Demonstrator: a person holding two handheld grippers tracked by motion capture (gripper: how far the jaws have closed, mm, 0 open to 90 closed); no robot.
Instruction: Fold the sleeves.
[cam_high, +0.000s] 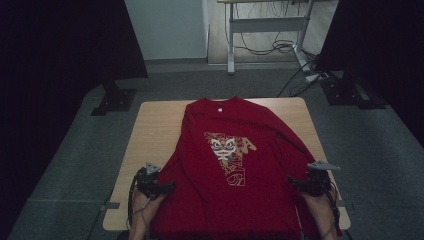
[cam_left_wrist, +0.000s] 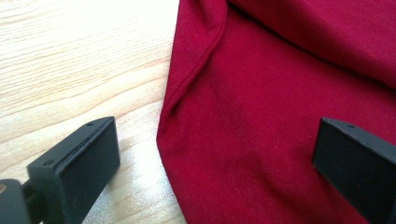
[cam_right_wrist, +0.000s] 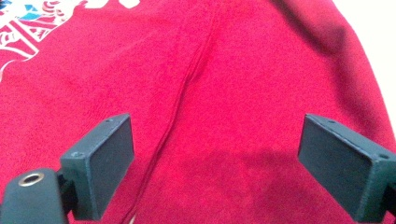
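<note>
A dark red long-sleeved shirt (cam_high: 227, 165) with a printed mask design lies flat, front up, on the wooden table (cam_high: 150, 135). My left gripper (cam_high: 167, 187) sits at the shirt's left edge, jaws wide apart. In the left gripper view its jaws straddle the shirt's side edge (cam_left_wrist: 196, 116), nothing pinched. My right gripper (cam_high: 296, 182) rests at the shirt's right edge. In the right gripper view its jaws stand wide over the red cloth (cam_right_wrist: 224, 107), with a seam (cam_right_wrist: 187, 88) running between them; nothing is pressed by the pads.
The shirt's hem hangs over the table's near edge. Black stands (cam_high: 114, 97) flank the table on the grey floor. A metal desk frame (cam_high: 265, 30) with cables stands beyond.
</note>
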